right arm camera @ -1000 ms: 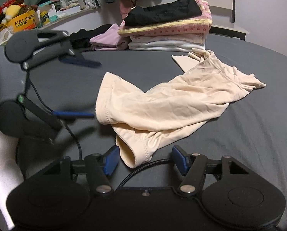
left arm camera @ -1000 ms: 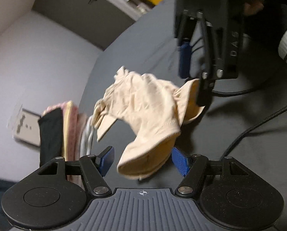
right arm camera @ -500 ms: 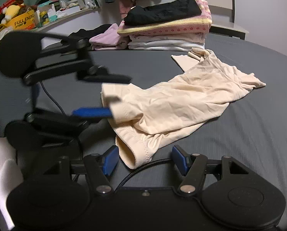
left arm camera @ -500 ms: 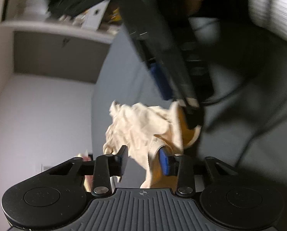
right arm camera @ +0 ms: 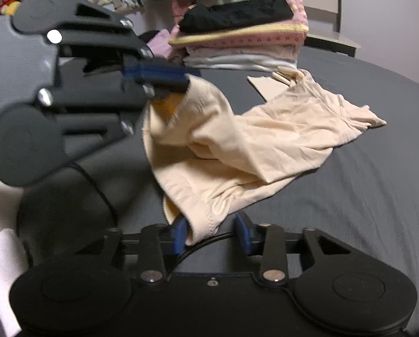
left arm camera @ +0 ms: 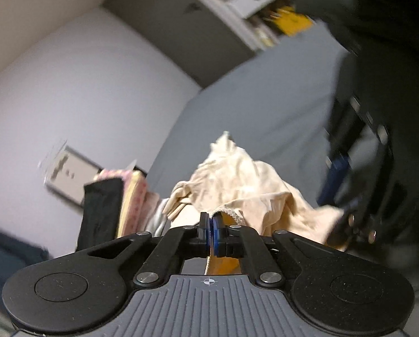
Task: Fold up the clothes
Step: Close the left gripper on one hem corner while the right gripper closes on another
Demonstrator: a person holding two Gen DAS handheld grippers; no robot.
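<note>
Ahead of both tongs spread the dark grey bedsheet [right arm camera: 364, 182], carrying a stack of folded clothes [right arm camera: 246, 36] at its far side. Our cream shorts [right arm camera: 265, 140] lay between. The left tongs [right arm camera: 164, 80] were clenched on the waistband, lifting it; the right tongs [right arm camera: 213, 231] stood released around the nearer hem. We judged the thin fabric might slip out if pulled unevenly.
</note>
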